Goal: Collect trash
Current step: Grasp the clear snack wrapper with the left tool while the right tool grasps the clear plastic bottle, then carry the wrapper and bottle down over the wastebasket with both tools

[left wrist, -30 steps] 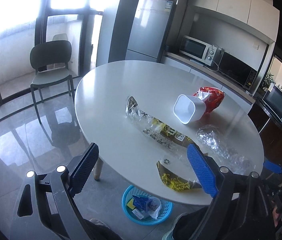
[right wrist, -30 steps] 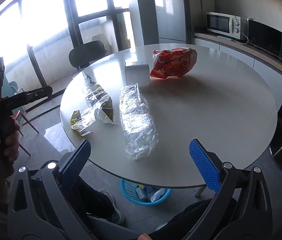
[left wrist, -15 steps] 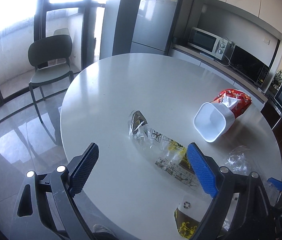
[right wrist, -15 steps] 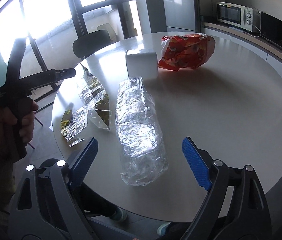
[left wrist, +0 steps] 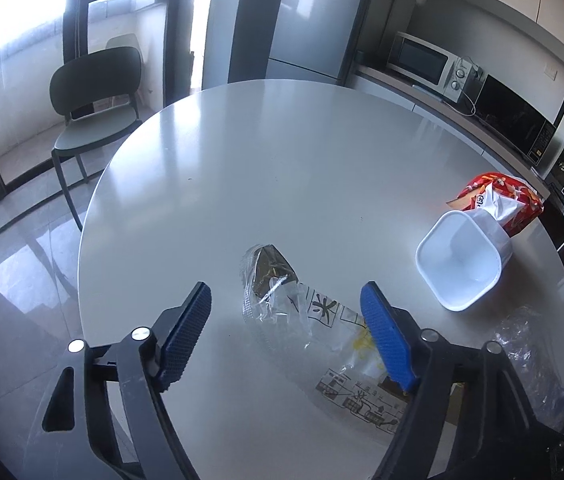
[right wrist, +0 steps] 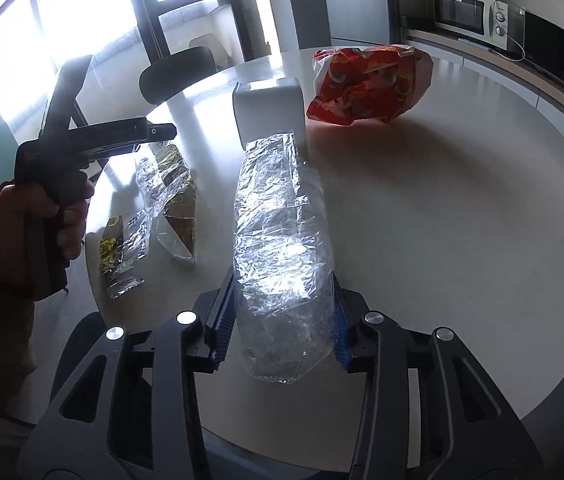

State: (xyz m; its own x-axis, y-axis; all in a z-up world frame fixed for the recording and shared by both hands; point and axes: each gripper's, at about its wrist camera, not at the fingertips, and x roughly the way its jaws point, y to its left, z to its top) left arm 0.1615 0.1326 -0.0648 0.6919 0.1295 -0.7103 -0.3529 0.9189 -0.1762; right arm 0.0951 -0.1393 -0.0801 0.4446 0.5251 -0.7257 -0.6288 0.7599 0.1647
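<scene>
Clear bag [right wrist: 282, 240] gripped on the table [right wrist: 461, 200]

The bag's near end is clamped between the right gripper's [right wrist: 282, 322] jaws. The left gripper [left wrist: 285, 338] is held wide open, empty, above a printed wrapper [left wrist: 301, 320]; a white tub [left wrist: 461, 264] lies nearby.

Hard daylight pours through the tall windows [right wrist: 82, 12] behind the round worktop [left wrist: 282, 168], blowing them out to white in the right wrist view and leaving the left hand [right wrist: 42, 216] nearly in silhouette. Sun glints sharply off the crinkled clear wrapper [right wrist: 282, 240], while the red snack bag [right wrist: 369, 80] throws a soft shadow toward the camera. Window reflections streak the polished floor [left wrist: 22, 260]. Fisheye bending curves both frames, whose corners fall to black.
</scene>
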